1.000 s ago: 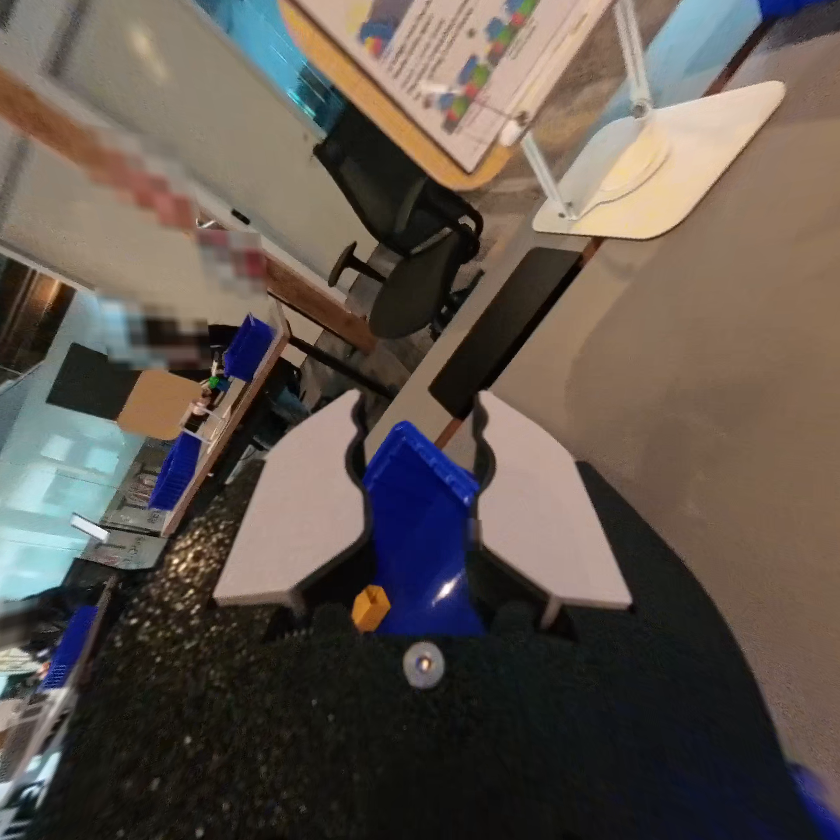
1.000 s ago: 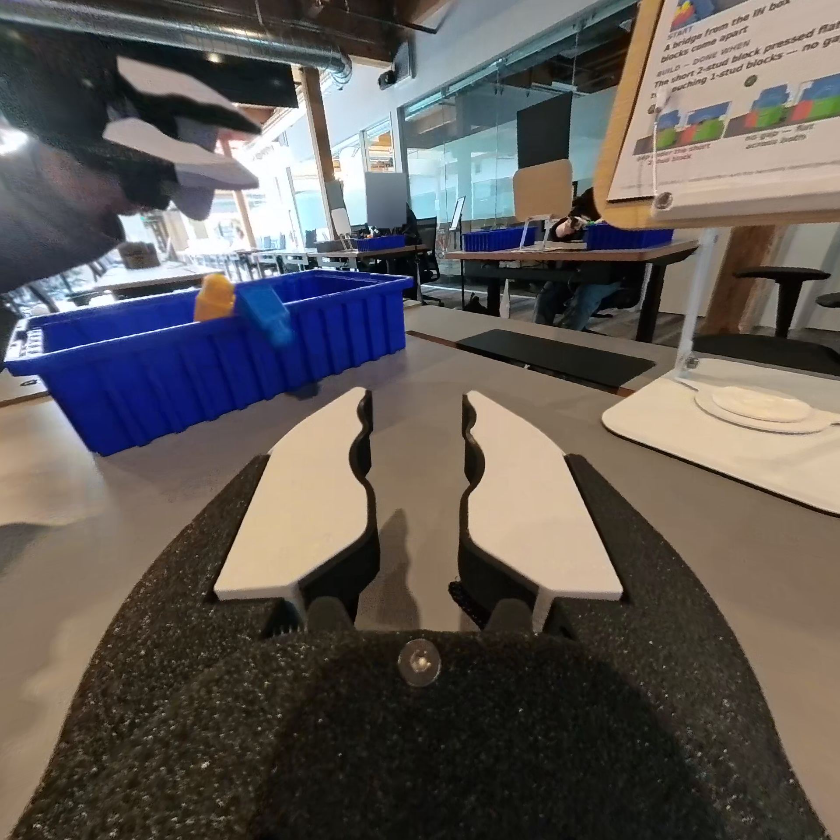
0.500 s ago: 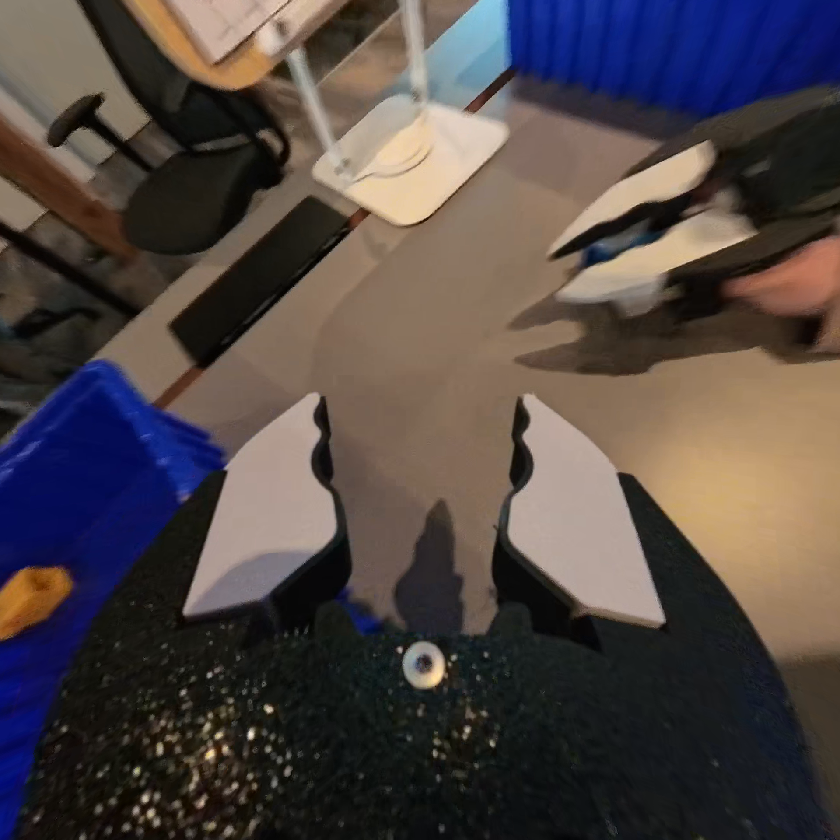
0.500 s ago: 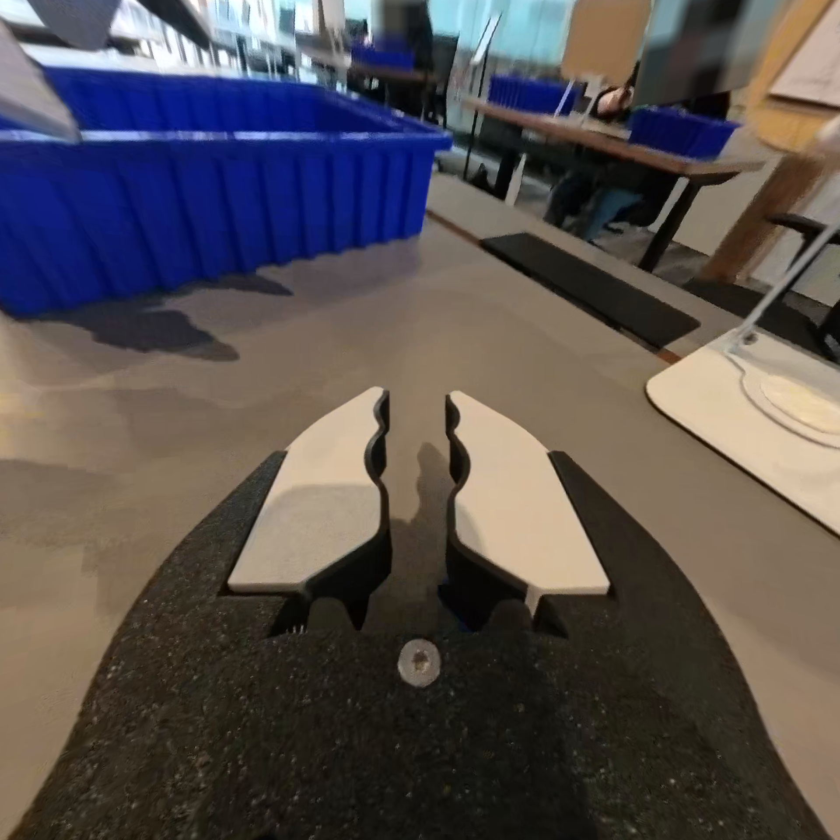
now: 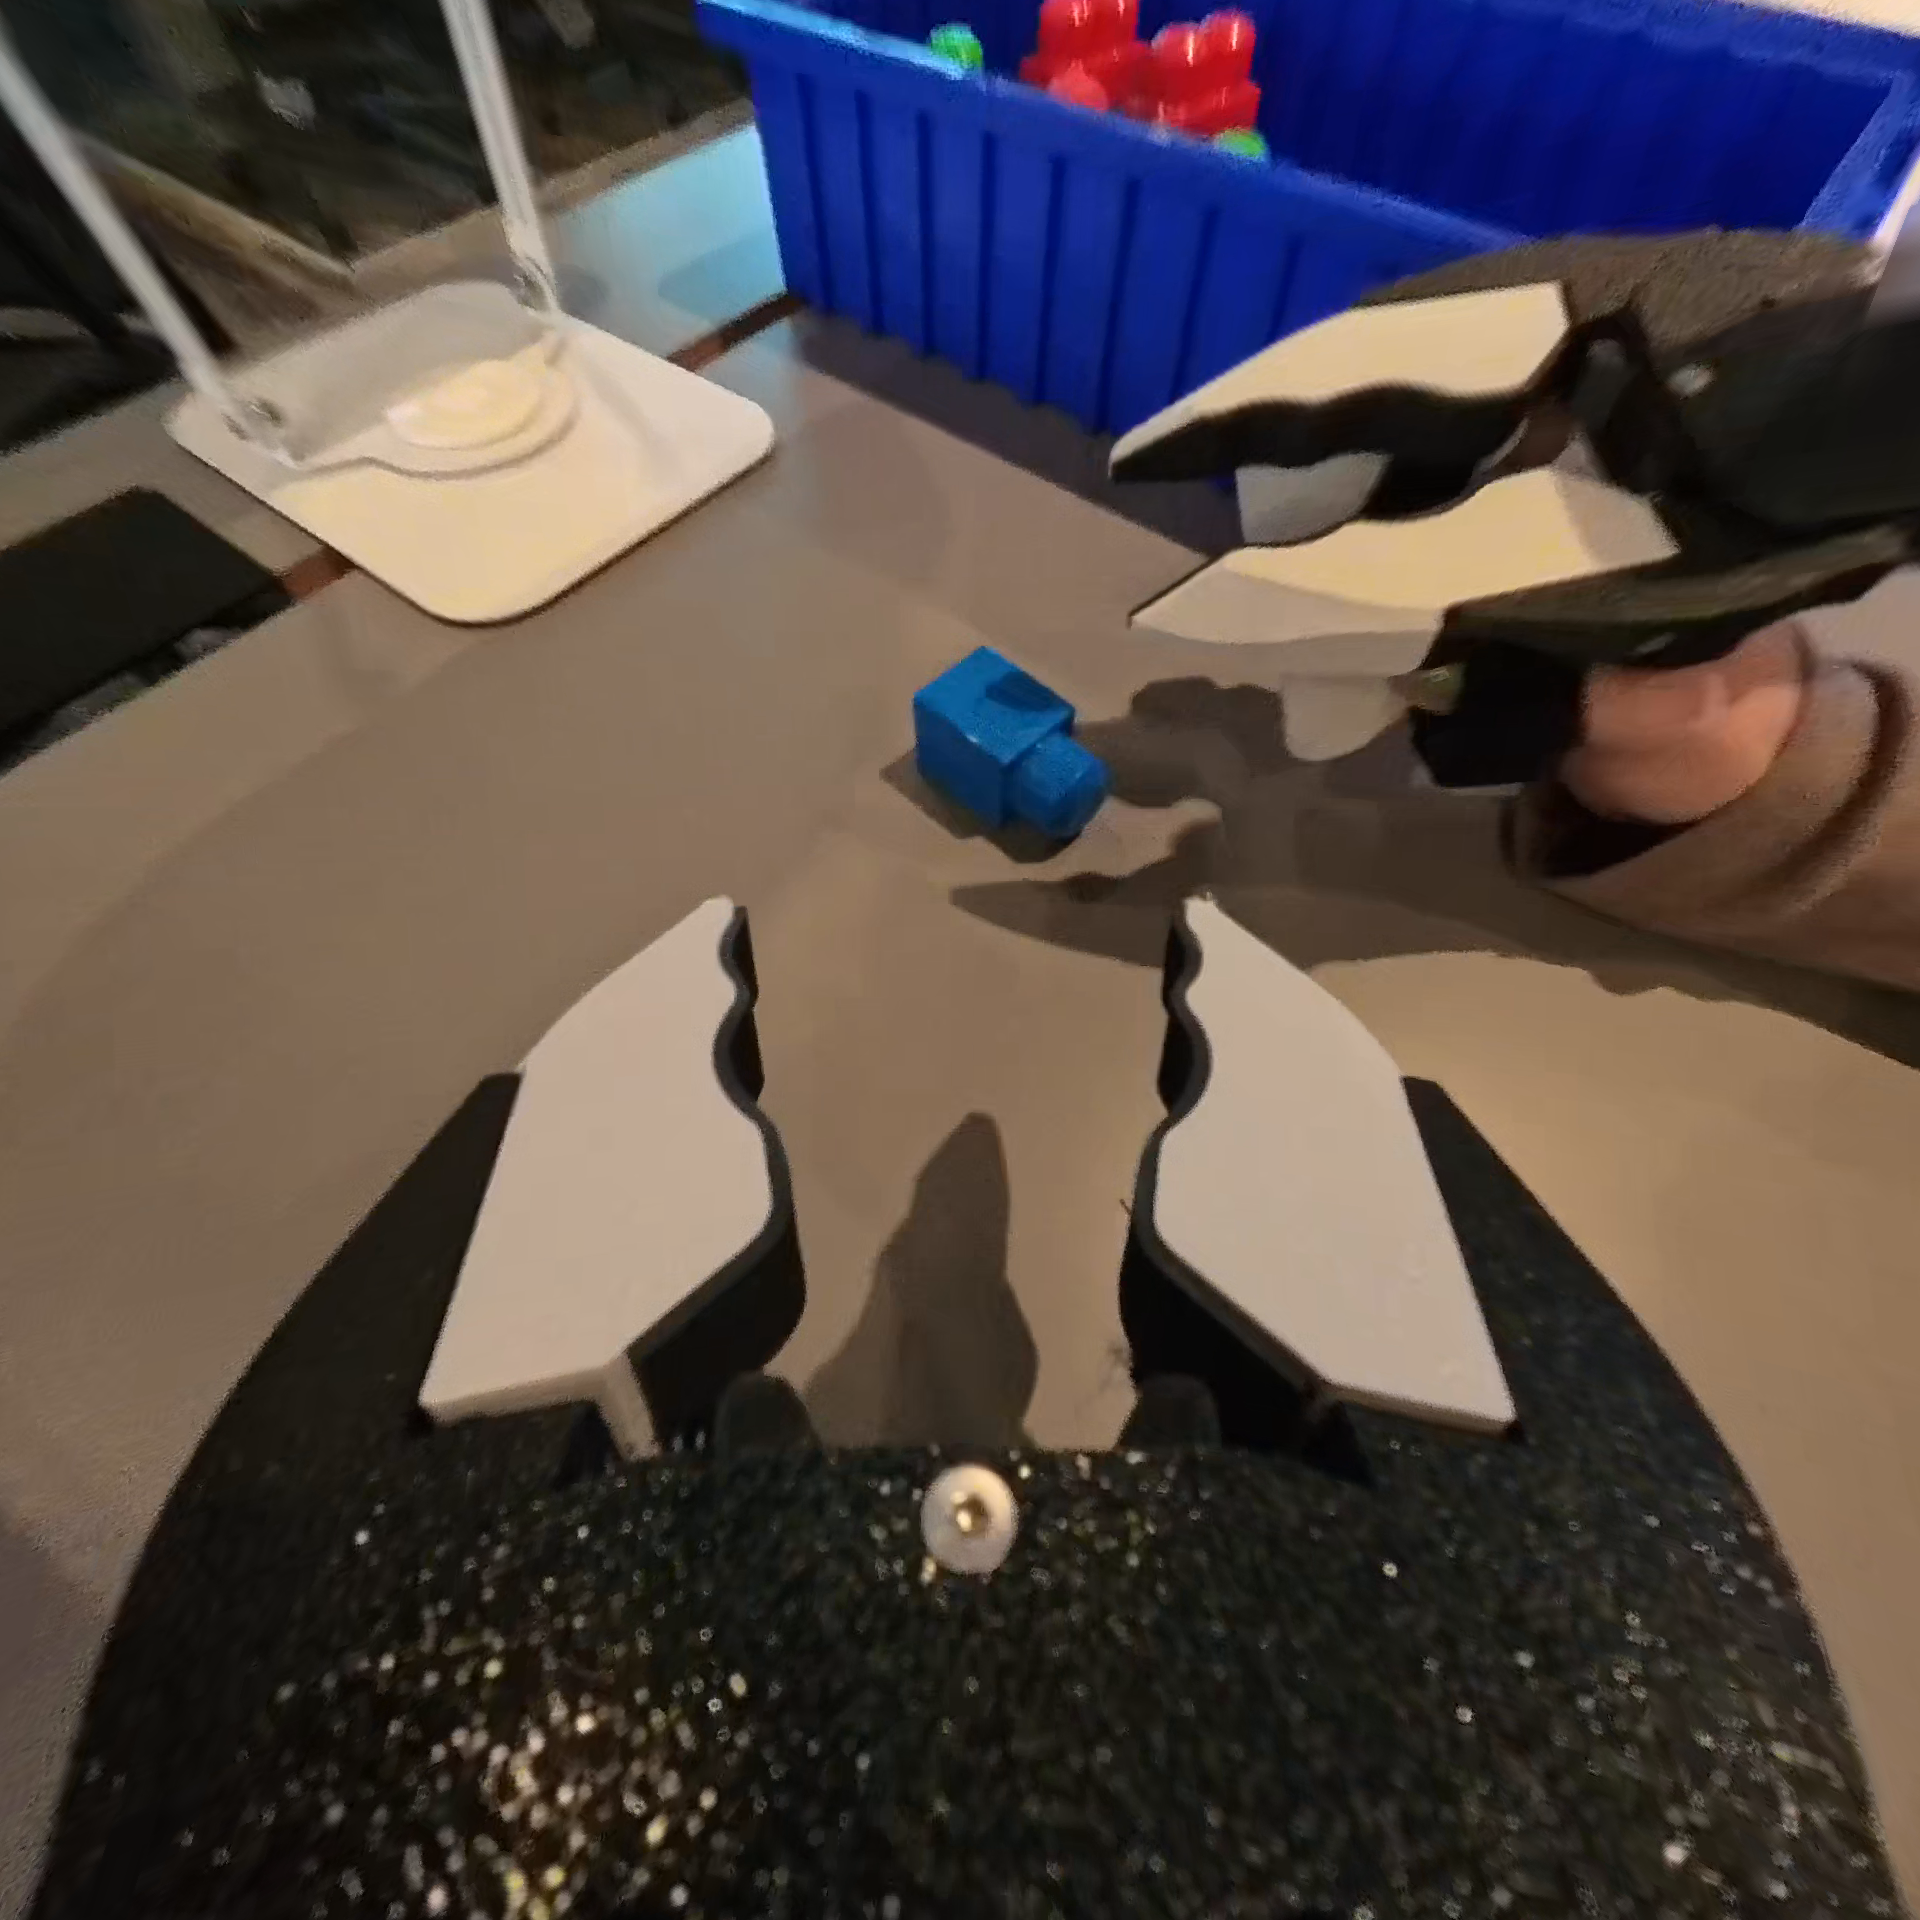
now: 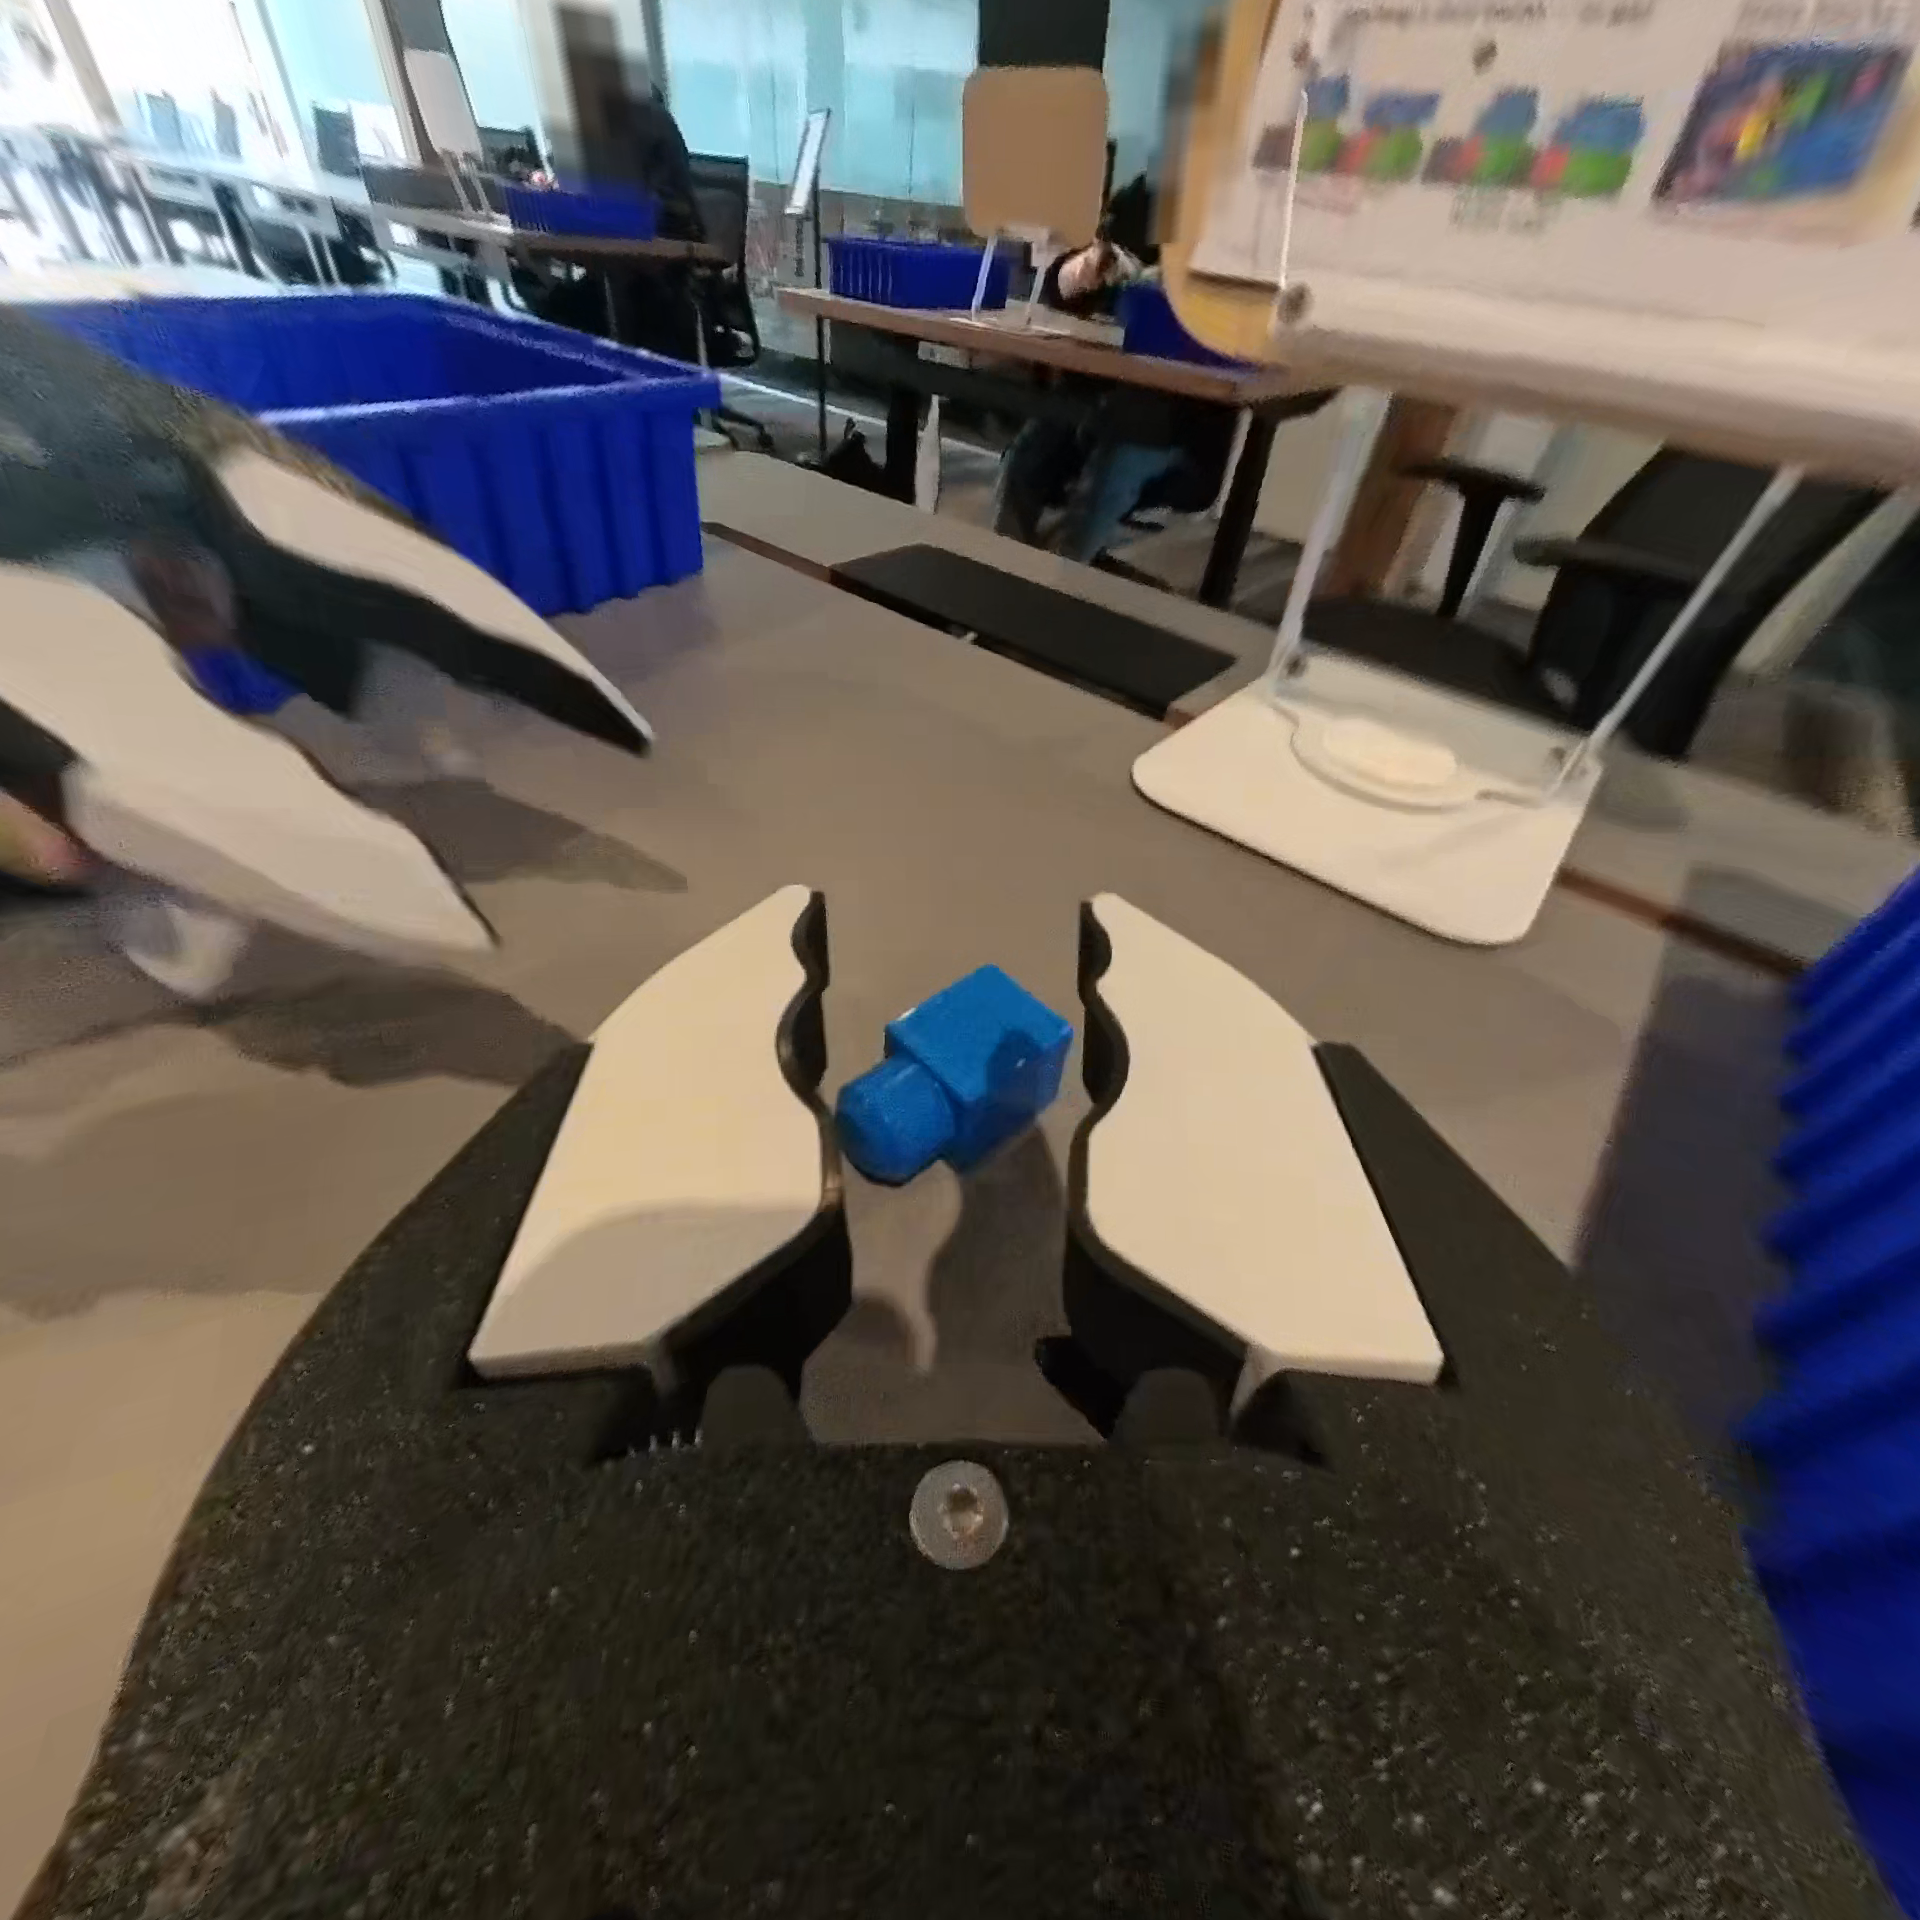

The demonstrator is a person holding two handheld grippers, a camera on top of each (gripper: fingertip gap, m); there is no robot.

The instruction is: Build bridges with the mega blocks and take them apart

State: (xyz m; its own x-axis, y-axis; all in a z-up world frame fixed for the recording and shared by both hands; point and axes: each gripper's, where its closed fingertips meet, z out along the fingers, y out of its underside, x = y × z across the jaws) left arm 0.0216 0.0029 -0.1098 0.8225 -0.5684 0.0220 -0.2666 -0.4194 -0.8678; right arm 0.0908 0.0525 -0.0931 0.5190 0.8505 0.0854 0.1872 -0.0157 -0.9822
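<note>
A blue one-stud block (image 5: 995, 750) lies on its side on the grey table (image 5: 436, 831), stud pointing toward the right gripper. My left gripper (image 5: 958, 914) is open and empty, low over the table just short of the block. My right gripper (image 5: 1130, 542) is open and hovers just right of and above the block. In the right wrist view the block (image 6: 961, 1081) shows between the open fingers of the right gripper (image 6: 948, 902), touching neither. The left gripper (image 6: 561, 842) comes in from the left there.
A blue bin (image 5: 1091, 239) with red and green blocks stands behind the right gripper. A second blue bin (image 6: 499, 436) stands on the far left. A white stand base (image 5: 468, 468) carrying an instruction board stands at the table's back edge. A person's hand (image 5: 1662, 748) holds the right gripper.
My left gripper let go of a blue block at the bin, opened and swung to the table centre. My right gripper opened; the blue one-stud block now lies on the table.
</note>
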